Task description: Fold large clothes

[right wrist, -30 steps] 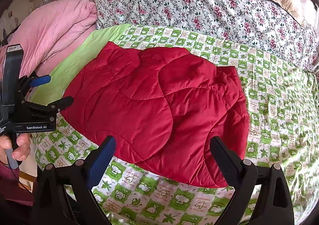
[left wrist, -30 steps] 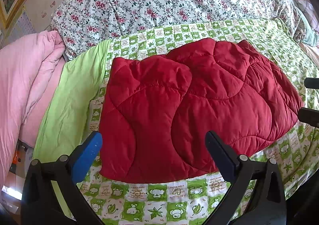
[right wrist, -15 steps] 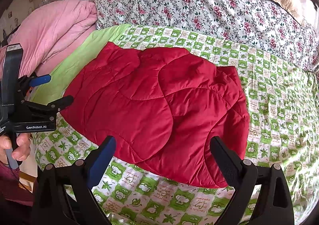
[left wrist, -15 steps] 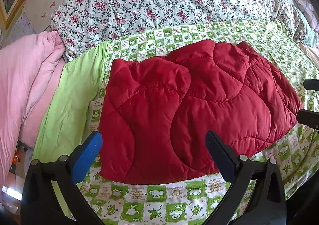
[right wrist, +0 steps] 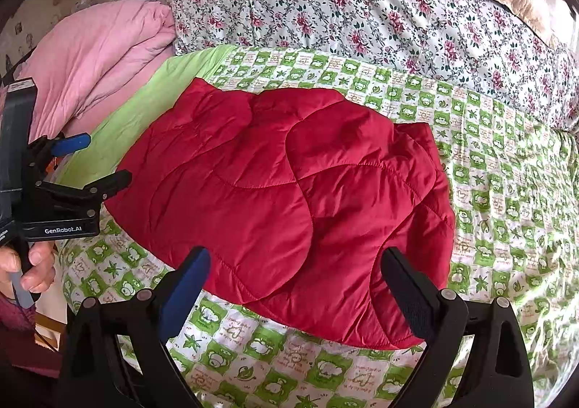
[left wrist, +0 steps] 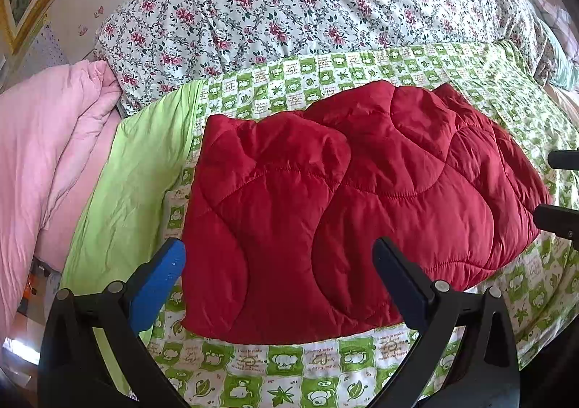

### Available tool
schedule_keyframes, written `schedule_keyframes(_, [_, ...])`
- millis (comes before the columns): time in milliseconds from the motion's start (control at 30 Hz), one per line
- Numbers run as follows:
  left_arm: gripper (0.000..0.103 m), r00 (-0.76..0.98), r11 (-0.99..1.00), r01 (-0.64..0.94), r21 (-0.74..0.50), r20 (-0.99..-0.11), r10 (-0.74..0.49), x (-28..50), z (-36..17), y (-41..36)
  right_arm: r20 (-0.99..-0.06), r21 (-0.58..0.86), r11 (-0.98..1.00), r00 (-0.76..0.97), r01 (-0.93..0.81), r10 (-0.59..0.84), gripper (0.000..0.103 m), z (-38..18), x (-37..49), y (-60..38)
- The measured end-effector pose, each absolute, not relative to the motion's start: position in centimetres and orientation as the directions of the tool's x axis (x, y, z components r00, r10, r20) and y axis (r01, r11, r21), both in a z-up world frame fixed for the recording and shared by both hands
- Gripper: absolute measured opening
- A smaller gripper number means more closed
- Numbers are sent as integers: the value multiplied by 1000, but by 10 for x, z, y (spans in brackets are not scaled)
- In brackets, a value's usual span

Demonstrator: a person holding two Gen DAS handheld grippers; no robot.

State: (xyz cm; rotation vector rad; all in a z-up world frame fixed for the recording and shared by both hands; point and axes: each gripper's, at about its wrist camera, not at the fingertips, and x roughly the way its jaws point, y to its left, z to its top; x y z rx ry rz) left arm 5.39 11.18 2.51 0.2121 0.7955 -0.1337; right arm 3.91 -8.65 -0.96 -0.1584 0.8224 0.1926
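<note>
The red quilted jacket [left wrist: 347, 205] lies folded into a compact bundle on the green patterned sheet [left wrist: 289, 371], straight ahead of both tongs and just past their tips. The left tongs [left wrist: 278, 263] hang released, the blue pad and the black pad spread wide with nothing between them. The right tongs [right wrist: 295, 268] are spread the same way and empty, hovering over the near edge of the bundle.

The fold looks close to done, so the step in hand is probably a last tidy or one more halving. To do it well, each pair should close on a full thickness of the puffy edge nearest it, not just the slippery top layer. Both sides should lift together and low, so the padding does not spring open. The pink blanket [right wrist: 97, 57] lies off to the left of the left tongs and the flowered duvet [right wrist: 362, 9] beyond the jacket, both clear of the work.
</note>
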Motion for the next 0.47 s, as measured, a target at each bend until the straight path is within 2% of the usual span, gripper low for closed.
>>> schedule_keyframes(467, [103, 678, 976, 187, 112, -733, -45, 66, 18, 116, -744, -50, 974, 659, -223, 112, 96, -17, 53, -90])
